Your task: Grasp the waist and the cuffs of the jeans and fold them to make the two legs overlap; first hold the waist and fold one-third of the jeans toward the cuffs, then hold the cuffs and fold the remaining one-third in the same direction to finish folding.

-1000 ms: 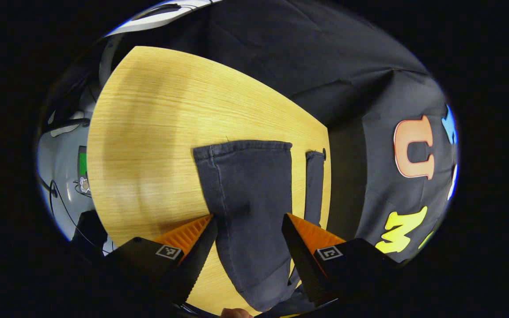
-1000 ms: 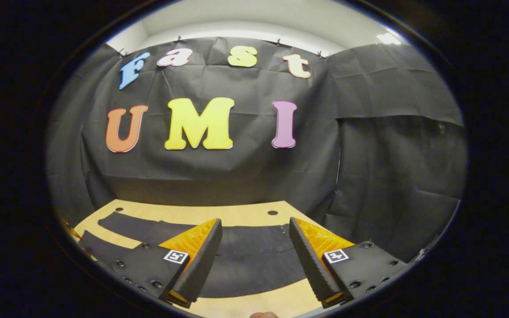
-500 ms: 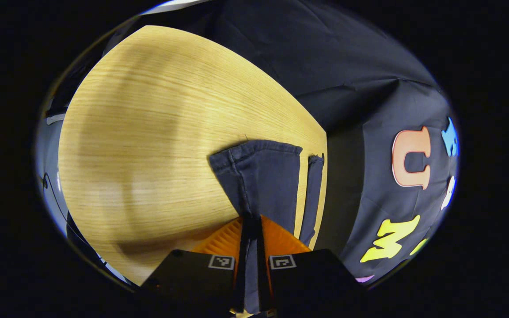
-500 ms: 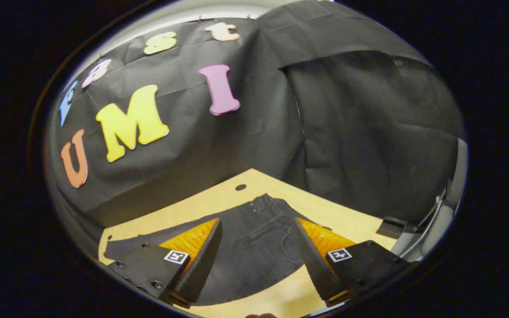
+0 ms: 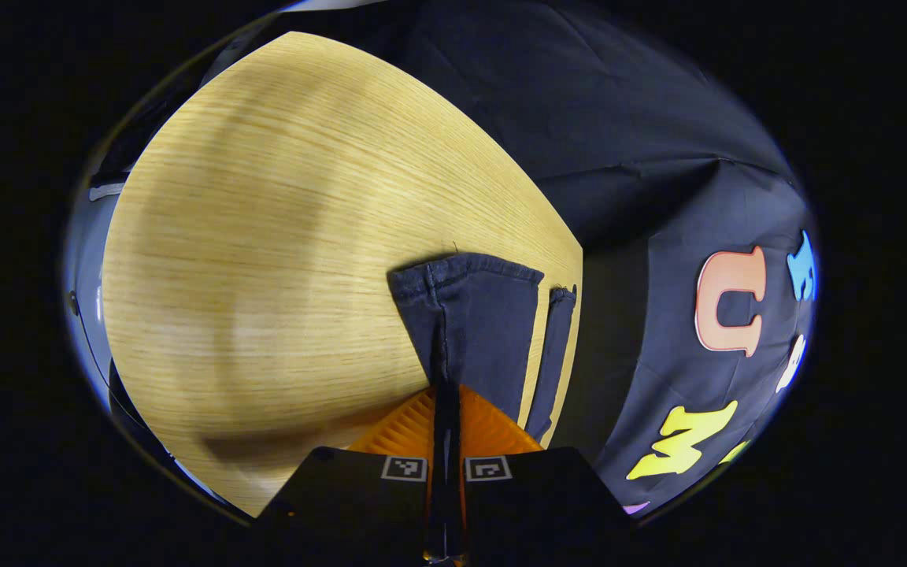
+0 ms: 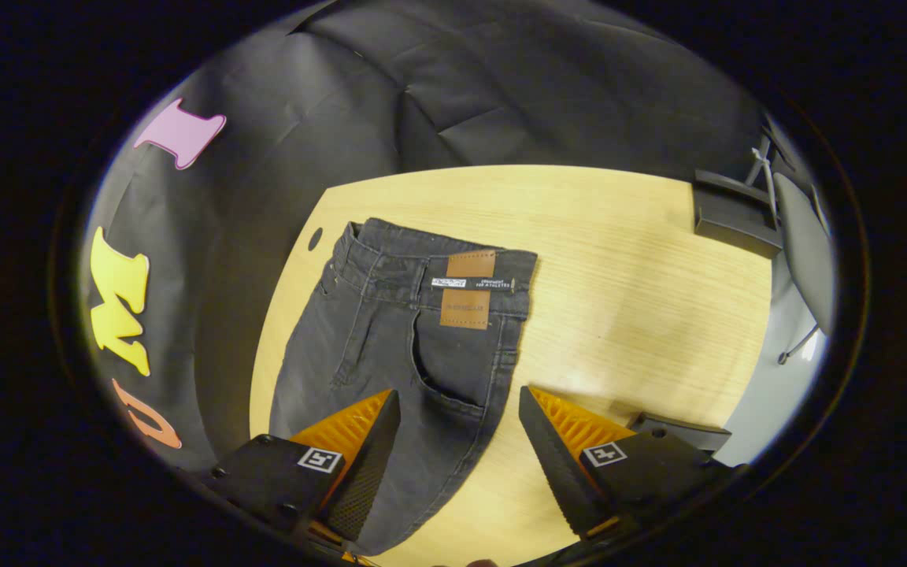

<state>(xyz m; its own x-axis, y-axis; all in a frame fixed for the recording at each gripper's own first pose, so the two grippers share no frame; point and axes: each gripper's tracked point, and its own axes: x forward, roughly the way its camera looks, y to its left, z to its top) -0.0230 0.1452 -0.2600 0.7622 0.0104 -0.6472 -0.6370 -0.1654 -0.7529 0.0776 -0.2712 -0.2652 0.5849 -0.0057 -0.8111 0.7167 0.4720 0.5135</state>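
Note:
Dark grey jeans lie flat on a light wooden table (image 5: 264,236). In the left gripper view the near leg (image 5: 477,315) ends in a hemmed cuff (image 5: 465,272), and the second leg (image 5: 554,346) lies beside it by the table's far edge. My left gripper (image 5: 447,409) is shut on the near leg's side seam, the cloth pinched between both fingers. In the right gripper view the waist (image 6: 438,268) with its brown patch (image 6: 465,307) points away from me. My right gripper (image 6: 460,441) hovers open over the seat of the jeans, holding nothing.
The table (image 6: 642,283) has bare wood to the right of the waist. A small round hole (image 6: 316,238) sits in the tabletop by the waist's left corner. A dark box (image 6: 733,216) and a grey chair (image 6: 804,244) stand beyond the table's right end. Black cloth walls close the back.
My left gripper closed on the near leg's seam and bunched it slightly. My right gripper swung from facing the back wall down over the waist, staying open.

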